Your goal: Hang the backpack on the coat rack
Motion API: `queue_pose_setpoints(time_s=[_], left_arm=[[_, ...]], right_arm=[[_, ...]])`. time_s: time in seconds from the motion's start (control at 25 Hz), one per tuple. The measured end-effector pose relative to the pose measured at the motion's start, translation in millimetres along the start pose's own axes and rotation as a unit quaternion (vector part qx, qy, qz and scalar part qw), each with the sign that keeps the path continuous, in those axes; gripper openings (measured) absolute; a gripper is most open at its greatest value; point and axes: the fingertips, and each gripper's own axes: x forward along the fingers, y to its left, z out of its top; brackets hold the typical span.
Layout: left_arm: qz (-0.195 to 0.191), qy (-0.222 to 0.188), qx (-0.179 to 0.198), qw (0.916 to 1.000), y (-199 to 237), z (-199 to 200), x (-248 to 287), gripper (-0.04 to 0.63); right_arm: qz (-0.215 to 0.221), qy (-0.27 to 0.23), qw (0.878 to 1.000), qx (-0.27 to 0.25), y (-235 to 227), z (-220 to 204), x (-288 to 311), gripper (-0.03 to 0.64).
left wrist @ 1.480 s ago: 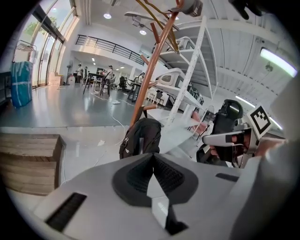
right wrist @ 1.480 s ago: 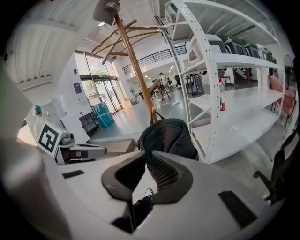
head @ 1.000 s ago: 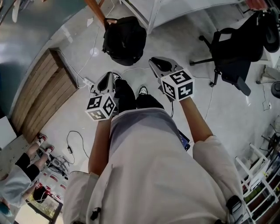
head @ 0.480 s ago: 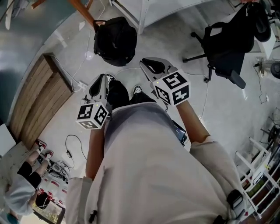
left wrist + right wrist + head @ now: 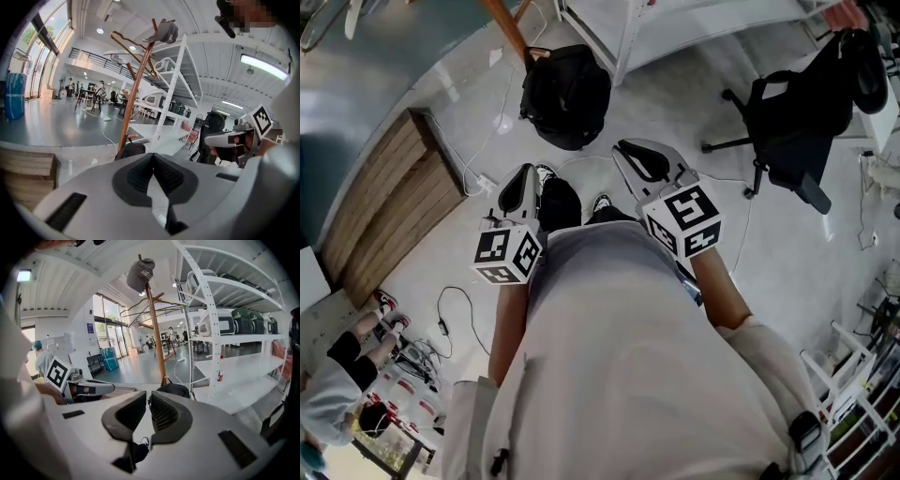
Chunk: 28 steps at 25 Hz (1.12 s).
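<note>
A black backpack lies on the floor at the foot of the wooden coat rack, some way ahead of the person's shoes. Both grippers are held in front of the body, well short of it and pointing toward it. My left gripper is shut and empty, and its jaws meet. My right gripper is shut with only a thin slit at the tips and nothing between them. In the gripper views the backpack sits by the coat rack pole, which has a grey cap on top.
White shelving stands just right of the rack. A black office chair is at the right and a wooden platform at the left. Cables and a power strip lie on the floor. A person is at the lower left.
Both grippers have risen a little while staying shut and empty. The head view has swayed. The backpack has not moved from the floor.
</note>
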Motion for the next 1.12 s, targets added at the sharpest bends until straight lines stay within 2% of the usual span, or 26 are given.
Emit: queue_pose_setpoints(time_s=[0.16,0.24,0.48,1.12], left_arm=[[0.017,-0.048,0.017,0.9985,3,24,-13,0.008],[0.015,-0.058,0.02,0.998,2,33,-18,0.008],[-0.003,-0.066,0.028,0.9974,-17,48,-27,0.008],[0.002,-0.066,0.009,0.9978,-28,54,-40,0.006]], right_arm=[[-0.003,-0.018,1.0,-0.009,11,16,-7,0.038],[-0.001,-0.028,1.0,-0.011,17,24,-10,0.034],[-0.002,-0.039,0.999,-0.029,23,38,-17,0.011],[-0.011,-0.033,0.999,-0.018,21,30,-26,0.009]])
